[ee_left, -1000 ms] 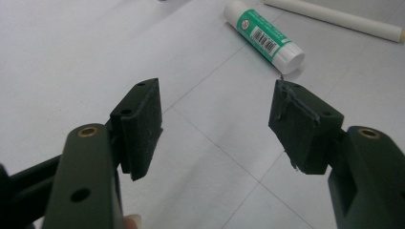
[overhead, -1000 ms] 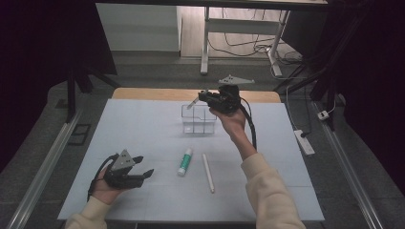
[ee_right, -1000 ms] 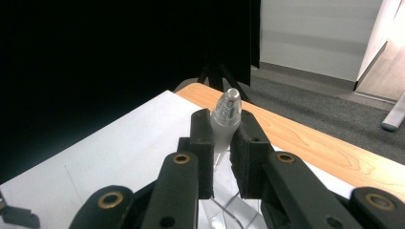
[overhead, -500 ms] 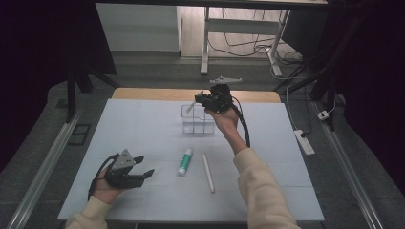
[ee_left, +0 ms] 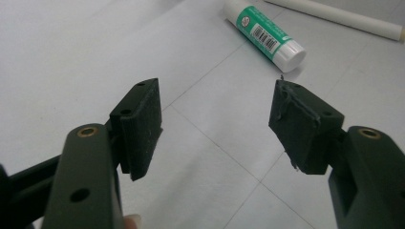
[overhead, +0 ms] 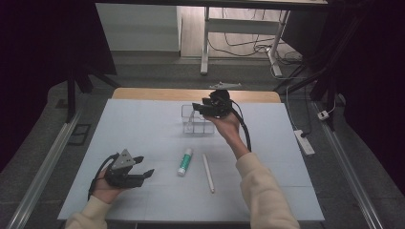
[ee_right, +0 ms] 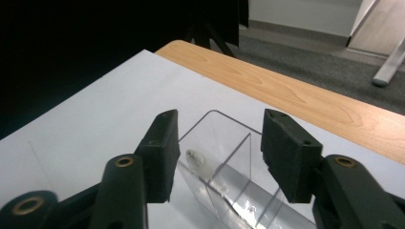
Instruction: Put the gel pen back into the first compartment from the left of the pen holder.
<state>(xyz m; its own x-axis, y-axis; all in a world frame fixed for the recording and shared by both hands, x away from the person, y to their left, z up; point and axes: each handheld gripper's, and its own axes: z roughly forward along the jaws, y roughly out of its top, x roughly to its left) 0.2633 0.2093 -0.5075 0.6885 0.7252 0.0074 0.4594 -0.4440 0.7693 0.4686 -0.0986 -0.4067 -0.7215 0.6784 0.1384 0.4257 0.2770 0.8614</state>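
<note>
Grippers: two; left gripper [overhead: 143, 174] lower left, jaws released; right gripper [overhead: 197, 108] centre, jaws just opening above organiser.
Clear organiser [overhead: 197, 125]: one.
Glue stick [overhead: 185, 161]: one.
White rod [overhead: 208, 172]: one.

The clear organizer [overhead: 197, 121] stands on the tabletop [overhead: 143, 124], toward its far edge and near the middle. The right hand-held gripper [overhead: 197, 108] hangs just above the organizer's far side, its open jaws over the compartments; a slim white item leans inside one compartment. Nearer the person than the organizer, the glue stick [overhead: 185, 161] lies flat on the tabletop, and the white rod [overhead: 208, 172] lies just right of the glue stick, the two apart. Well to the left of the organizer and nearer the person, the left hand-held gripper [overhead: 147, 172] rests low over the tabletop, pointing toward the glue stick.
</note>
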